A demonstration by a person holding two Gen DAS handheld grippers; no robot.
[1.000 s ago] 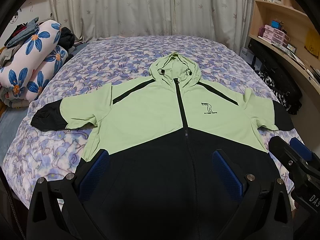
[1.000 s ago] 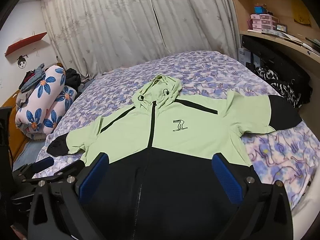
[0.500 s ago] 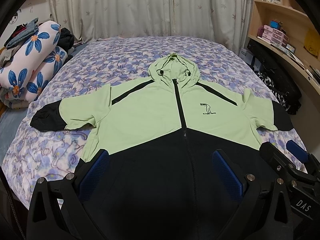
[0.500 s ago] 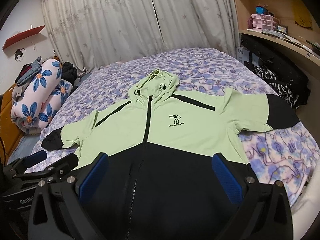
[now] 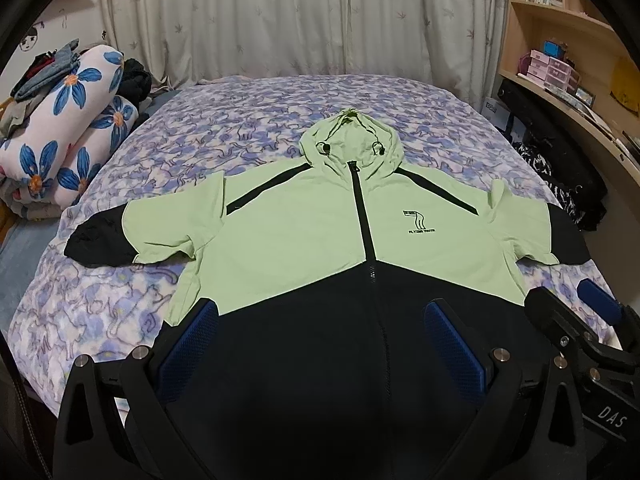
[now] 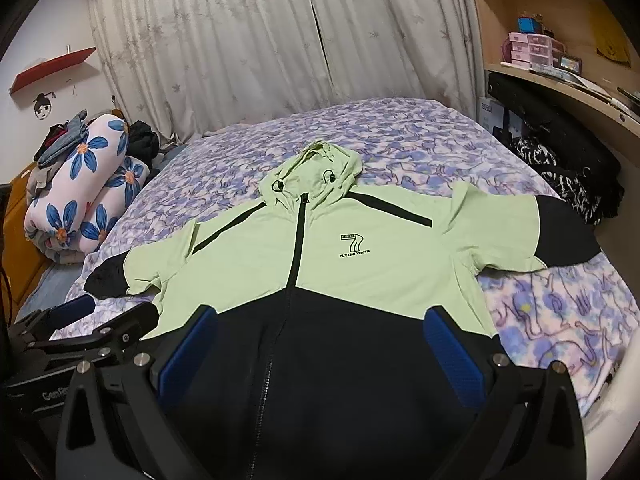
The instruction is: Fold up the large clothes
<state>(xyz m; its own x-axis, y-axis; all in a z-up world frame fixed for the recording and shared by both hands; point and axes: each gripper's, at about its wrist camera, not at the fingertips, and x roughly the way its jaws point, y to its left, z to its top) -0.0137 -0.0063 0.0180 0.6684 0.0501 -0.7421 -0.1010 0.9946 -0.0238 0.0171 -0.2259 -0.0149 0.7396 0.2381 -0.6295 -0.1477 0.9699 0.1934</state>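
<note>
In the left wrist view, the right tool [image 5: 576, 320] has slid from the frame's right edge inward along the lower right, so more of its black body now shows. In the right wrist view, the left tool [image 6: 108, 320] has risen from the lower left corner toward the jacket [image 6: 320, 280], which now fills more of the frame, its hem lower. The red shelf [image 6: 52, 70] at upper left sits lower.
</note>
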